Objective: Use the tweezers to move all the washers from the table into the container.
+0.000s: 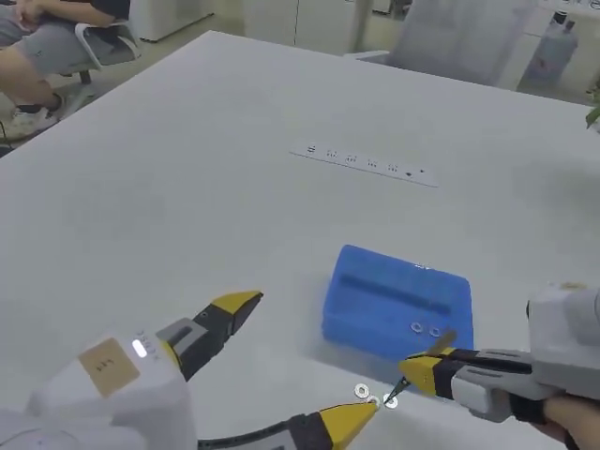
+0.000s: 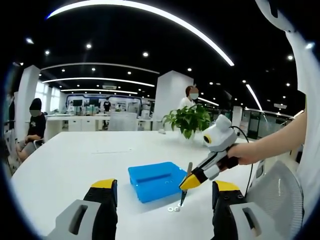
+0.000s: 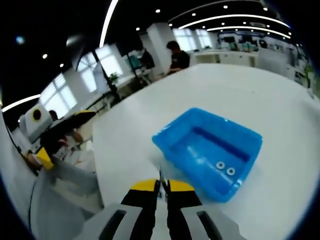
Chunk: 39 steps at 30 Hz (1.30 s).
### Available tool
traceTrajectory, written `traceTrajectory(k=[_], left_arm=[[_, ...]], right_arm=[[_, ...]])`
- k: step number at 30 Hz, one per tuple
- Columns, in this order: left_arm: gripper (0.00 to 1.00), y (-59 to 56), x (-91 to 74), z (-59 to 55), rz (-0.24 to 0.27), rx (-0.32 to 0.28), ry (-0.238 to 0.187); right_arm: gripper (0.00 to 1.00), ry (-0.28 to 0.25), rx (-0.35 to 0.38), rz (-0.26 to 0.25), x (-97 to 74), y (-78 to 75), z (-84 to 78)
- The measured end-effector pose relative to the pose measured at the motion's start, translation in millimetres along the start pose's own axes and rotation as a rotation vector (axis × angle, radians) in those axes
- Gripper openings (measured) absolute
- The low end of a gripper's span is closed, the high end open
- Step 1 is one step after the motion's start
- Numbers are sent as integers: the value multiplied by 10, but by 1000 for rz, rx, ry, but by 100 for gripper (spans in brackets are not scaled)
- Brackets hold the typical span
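progress: two washers [image 1: 415, 327] lie in the blue container [image 1: 375, 281], side by side toward its near right corner. the right gripper view shows them as small bright rings on the blue floor. at least two loose washers [image 1: 362, 391] lie on the table [image 1: 187, 187], close together, just near of the container's near edge. a third may sit among them, but it is too small to tell. judgement: roughly half done, and what is left is the group on the table.

your right hand-held gripper [image 1: 422, 370] is clamped on the tweezers [image 1: 398, 384], jaws nearly together with the thin shaft between them. the tweezers point down and left, tip right at the loose washers. you cannot tell from these views whether it touches one, and no washer shows pinched in the tip.

your left hand-held gripper [image 1: 292, 361] is spread wide and holds nothing. it hovers over the table to the near left of the container.

look of the washers: small, flat, silvery rings with a centre hole, pale against the pale table. judgement: they look thin and likely to slide under the tip.
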<state>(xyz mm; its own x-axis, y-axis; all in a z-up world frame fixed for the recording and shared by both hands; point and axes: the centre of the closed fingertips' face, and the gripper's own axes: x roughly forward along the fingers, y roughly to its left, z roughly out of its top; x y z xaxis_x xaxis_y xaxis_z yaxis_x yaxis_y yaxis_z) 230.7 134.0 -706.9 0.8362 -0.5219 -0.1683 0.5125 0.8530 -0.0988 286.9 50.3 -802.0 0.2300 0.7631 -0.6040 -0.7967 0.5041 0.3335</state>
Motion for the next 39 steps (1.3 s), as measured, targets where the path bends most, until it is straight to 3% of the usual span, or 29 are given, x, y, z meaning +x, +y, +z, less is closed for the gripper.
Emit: traceTrajectory(k=[5,11,22,26,30,39], left_arm=[[78,10,-1,-9,3,1,3],[78,-1,4,-20,-1,1,7],[78,-20,14,-34,-6,9,18],[77,-22,14,-37,-7,11,20],[77,-24,12,-30,-7,9,17],[77,-11,6,-18,-1,9,11]], right_arm=[[3,11,-25,-13,-3,-44,-5],[3,28,-65,-2,22,21,-20],[3,116,-392,11,45,208,-117],[2,109,-419,-2,42,204,-114],[2,86,-398,-36,19,176,-76],[2,-7,-359,-21,-141,276,250]])
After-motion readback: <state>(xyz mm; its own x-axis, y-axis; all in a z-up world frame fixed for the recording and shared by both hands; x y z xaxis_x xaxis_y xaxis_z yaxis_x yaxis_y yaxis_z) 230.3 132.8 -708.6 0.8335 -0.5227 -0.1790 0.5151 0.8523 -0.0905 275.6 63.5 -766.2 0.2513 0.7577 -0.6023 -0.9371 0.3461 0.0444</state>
